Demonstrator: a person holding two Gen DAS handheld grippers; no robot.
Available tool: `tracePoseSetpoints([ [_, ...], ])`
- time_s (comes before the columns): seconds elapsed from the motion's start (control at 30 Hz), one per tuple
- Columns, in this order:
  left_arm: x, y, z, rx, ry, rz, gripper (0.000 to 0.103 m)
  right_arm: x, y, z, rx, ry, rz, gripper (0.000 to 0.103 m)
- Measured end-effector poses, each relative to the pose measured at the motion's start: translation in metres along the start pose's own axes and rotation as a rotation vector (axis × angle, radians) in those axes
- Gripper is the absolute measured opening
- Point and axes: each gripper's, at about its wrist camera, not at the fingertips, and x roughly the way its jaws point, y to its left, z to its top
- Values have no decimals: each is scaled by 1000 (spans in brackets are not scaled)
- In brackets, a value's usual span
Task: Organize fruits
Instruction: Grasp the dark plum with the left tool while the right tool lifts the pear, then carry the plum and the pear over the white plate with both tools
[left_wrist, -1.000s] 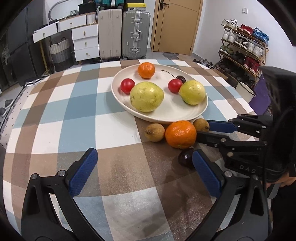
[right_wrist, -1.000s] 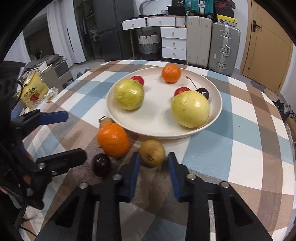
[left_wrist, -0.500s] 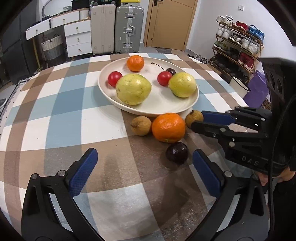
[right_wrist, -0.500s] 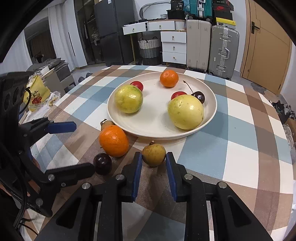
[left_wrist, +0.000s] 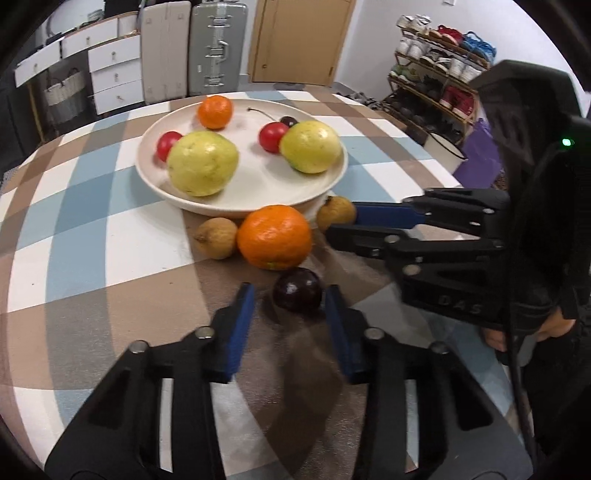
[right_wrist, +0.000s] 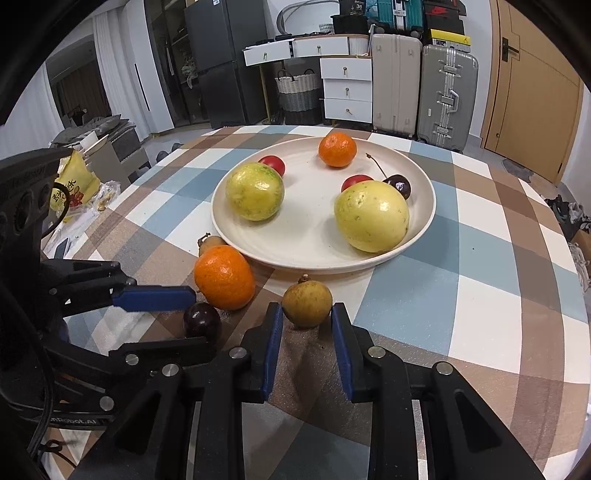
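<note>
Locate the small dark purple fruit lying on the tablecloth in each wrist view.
Left wrist: dark purple fruit low centre, between the left gripper fingers.
Right wrist: it lies lower left, below the big orange.
Shared landmark: the cream plate just beyond that orange.

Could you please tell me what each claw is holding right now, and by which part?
Left claw flanks the dark plum's sides; pad contact unclear. Right claw grips the brown fruit by its sides.

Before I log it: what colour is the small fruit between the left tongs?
Dark purple, almost black: the small round fruit, clearest in the left wrist view.
</note>
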Motion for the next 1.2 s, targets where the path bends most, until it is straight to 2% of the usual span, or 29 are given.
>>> tracePoseSetpoints([
  [0.47, -15, -3, -1, 19, -47, -22, 25, 7, -6, 5, 39, 4, 28, 34],
  [0.53, -16, -2, 0, 15, -52, -24, 25, 7, -6, 5, 39, 4, 29, 34],
  [0.6, -17, -1, -1, 12, -54, -23, 25, 5, -6, 5, 39, -8, 26, 28],
  [1.2, -35, -1, 0, 11, -120, -40, 25, -30, -3, -1, 22, -121, 66, 28],
])
